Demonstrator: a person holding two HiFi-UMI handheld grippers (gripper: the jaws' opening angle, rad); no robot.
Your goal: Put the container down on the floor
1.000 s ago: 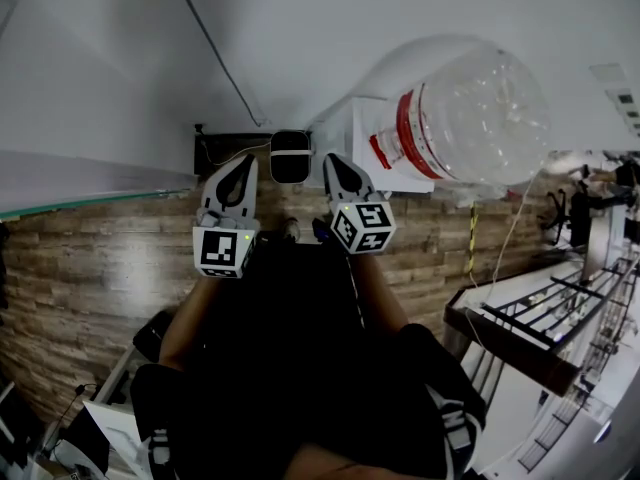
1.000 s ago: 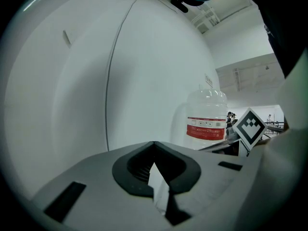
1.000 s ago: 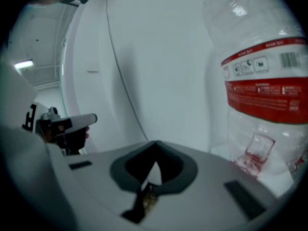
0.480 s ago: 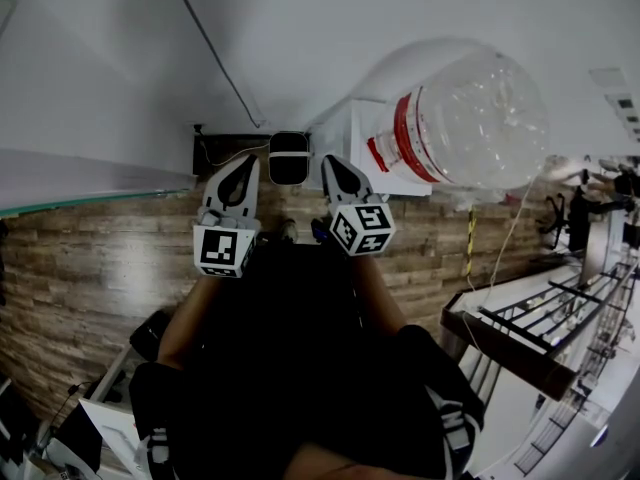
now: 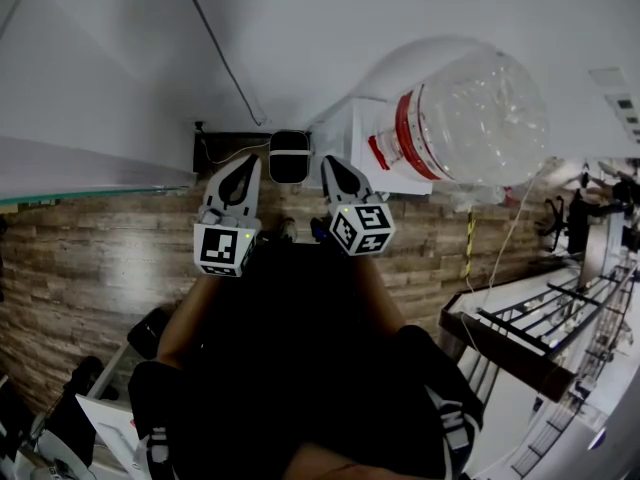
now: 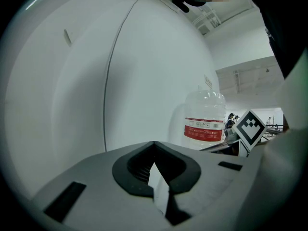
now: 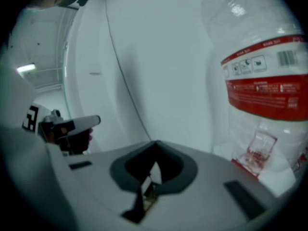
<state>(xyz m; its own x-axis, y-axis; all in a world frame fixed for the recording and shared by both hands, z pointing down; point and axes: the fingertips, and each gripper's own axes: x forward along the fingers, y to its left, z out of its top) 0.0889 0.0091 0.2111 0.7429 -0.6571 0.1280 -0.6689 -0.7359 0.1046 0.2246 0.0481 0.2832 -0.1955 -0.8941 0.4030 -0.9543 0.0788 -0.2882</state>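
We see one big clear plastic jug with red label [image 5: 470, 118]; our left tool [image 5: 242, 171] and right tool [image 5: 332, 171] sit closed, empty.

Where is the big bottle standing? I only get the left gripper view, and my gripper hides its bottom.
Observer: The head view shows the bottle on a white stand by the wall, not on the floor.
Operator: Is my right gripper holding it?
Observer: No. The right gripper view shows the right gripper shut, with nothing between its jaws.
Operator: Is it near the bottle?
Observer: In the head view the bottle is off to that gripper's right, not touching it.
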